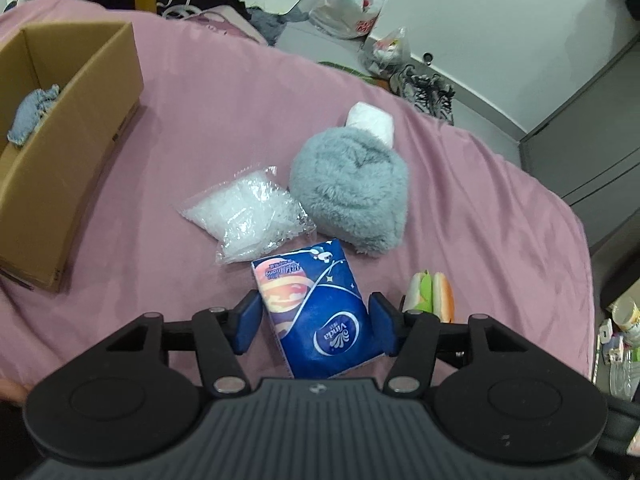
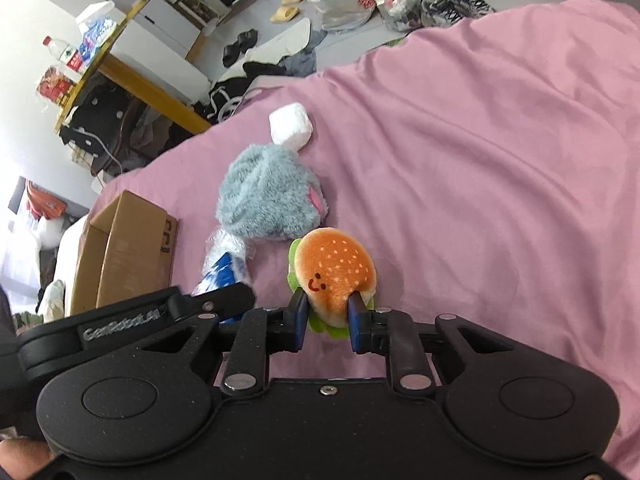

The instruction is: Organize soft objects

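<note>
My left gripper (image 1: 316, 318) is shut on a blue Vinda tissue pack (image 1: 312, 296), one blue pad pressed to each side. Beyond the pack lie a clear bag of white filler (image 1: 248, 212), a grey fluffy plush (image 1: 348, 188) and a white wrapped roll (image 1: 372, 120). In the right wrist view my right gripper (image 2: 329, 316) is shut on a burger plush (image 2: 336, 268), pinching its near end just above the pink sheet. The burger plush (image 1: 434, 292) also shows to the right of the left gripper. The grey plush (image 2: 272, 200) and white roll (image 2: 290, 126) lie beyond the burger plush.
An open cardboard box (image 1: 80, 120) stands on the bed at the left, with a denim piece (image 1: 32, 114) inside; the box (image 2: 124, 248) also shows at the left in the right wrist view. The pink sheet (image 2: 480, 160) stretches to the right. Past the bed edge are shoes, plastic bags and a white cabinet (image 1: 500, 20).
</note>
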The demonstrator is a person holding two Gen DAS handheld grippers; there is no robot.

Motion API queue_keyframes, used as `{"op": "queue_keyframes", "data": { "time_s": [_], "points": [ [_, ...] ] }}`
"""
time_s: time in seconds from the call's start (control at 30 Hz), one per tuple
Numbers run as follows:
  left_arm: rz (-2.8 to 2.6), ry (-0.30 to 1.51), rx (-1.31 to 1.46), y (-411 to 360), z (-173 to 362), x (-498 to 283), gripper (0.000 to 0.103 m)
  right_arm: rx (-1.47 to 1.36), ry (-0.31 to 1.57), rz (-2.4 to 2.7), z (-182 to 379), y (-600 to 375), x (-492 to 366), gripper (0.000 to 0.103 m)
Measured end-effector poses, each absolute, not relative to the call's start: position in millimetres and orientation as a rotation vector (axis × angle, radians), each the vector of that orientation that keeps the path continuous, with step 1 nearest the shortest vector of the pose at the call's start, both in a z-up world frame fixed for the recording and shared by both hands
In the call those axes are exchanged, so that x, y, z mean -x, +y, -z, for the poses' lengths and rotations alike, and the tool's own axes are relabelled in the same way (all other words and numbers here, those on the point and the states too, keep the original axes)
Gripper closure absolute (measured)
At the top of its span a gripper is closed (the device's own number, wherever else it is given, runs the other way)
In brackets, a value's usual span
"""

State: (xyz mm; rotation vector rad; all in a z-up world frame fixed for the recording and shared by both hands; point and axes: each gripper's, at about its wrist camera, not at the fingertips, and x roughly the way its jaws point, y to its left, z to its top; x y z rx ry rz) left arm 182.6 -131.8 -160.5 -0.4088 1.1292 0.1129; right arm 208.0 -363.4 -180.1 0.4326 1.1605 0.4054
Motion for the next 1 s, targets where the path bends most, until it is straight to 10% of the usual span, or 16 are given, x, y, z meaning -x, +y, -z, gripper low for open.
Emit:
{"op": "queue_keyframes", "data": {
  "time_s": [1.0],
  "points": [
    [-0.057, 0.948, 0.384, -82, 68, -123, 0.046, -0.410, 0.944, -0.370, 95, -343, -165, 0.082]
  ]
}}
